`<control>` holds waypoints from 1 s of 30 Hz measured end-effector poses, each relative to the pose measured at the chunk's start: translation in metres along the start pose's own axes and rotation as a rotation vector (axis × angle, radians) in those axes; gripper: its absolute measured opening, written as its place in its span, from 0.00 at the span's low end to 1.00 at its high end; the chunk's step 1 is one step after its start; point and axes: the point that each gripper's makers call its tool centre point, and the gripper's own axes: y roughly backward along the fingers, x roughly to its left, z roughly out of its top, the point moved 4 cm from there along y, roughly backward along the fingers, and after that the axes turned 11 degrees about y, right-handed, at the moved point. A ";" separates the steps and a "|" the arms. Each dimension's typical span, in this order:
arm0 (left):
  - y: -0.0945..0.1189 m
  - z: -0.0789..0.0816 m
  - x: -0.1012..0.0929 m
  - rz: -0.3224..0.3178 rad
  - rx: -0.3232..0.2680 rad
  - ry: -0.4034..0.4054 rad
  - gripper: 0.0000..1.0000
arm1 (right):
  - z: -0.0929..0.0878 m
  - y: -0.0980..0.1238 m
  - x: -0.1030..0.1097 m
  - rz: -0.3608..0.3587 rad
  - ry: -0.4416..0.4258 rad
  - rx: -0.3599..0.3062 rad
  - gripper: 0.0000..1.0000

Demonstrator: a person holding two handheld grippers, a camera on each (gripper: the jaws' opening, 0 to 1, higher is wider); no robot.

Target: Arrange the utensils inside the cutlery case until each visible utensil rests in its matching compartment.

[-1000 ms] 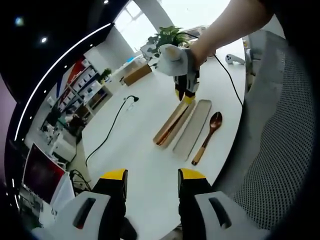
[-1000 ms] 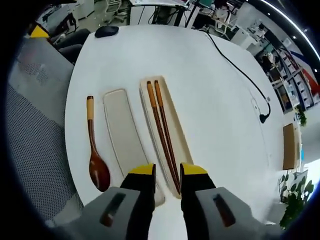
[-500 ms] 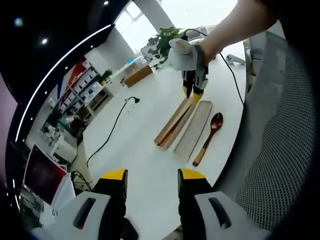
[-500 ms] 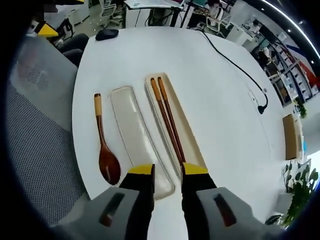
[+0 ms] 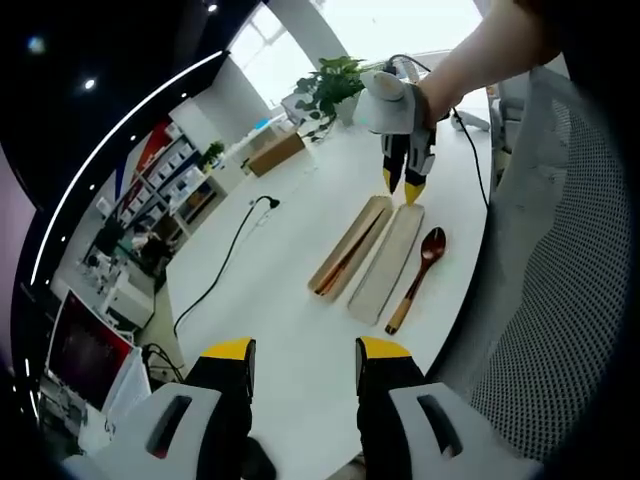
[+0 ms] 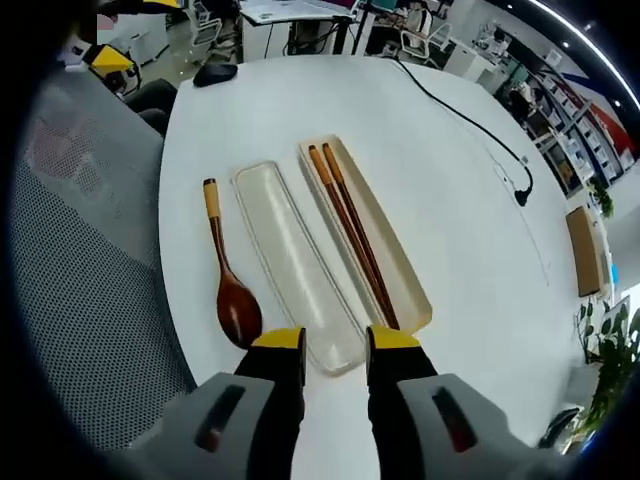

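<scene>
My right gripper (image 6: 334,342): released, above near end of case lid (image 6: 298,265) | spoon (image 6: 229,272) on table left of lid | chopsticks (image 6: 354,232) in tray right of lid | left gripper (image 5: 299,353): released, holding nothing.

Both views look down over the white table (image 6: 420,150) from opposite ends — sharing the cutlery case (image 5: 352,247).
</scene>
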 end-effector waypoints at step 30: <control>0.000 0.001 -0.001 0.002 -0.004 -0.013 0.41 | 0.002 0.002 0.040 0.131 0.014 -0.036 0.28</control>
